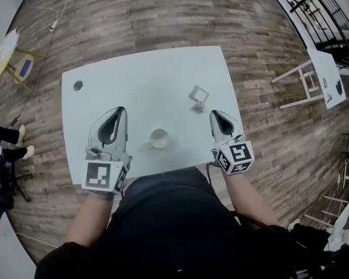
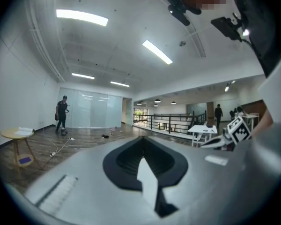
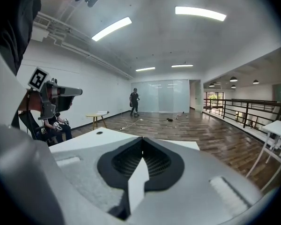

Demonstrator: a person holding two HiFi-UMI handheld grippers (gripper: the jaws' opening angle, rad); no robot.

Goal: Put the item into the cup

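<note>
A small white cup (image 1: 159, 138) stands upright near the front edge of the white table (image 1: 145, 74). The item (image 1: 198, 94), a small grey square-framed piece, rests on the table behind and to the right of the cup. My left gripper (image 1: 121, 110) hovers left of the cup, jaws together with nothing between them. My right gripper (image 1: 213, 114) sits right of the cup and just in front of the item, also shut and empty. Both gripper views point level across the room; the shut tips (image 2: 141, 138) (image 3: 142, 138) show, but neither cup nor item does.
A round hole (image 1: 78, 86) marks the table's far left corner. A small round side table (image 1: 1, 56) stands far left, a white stand with a board (image 1: 314, 80) at right. A seated person's legs (image 1: 9, 144) are at left. Another person (image 2: 62, 114) stands far off.
</note>
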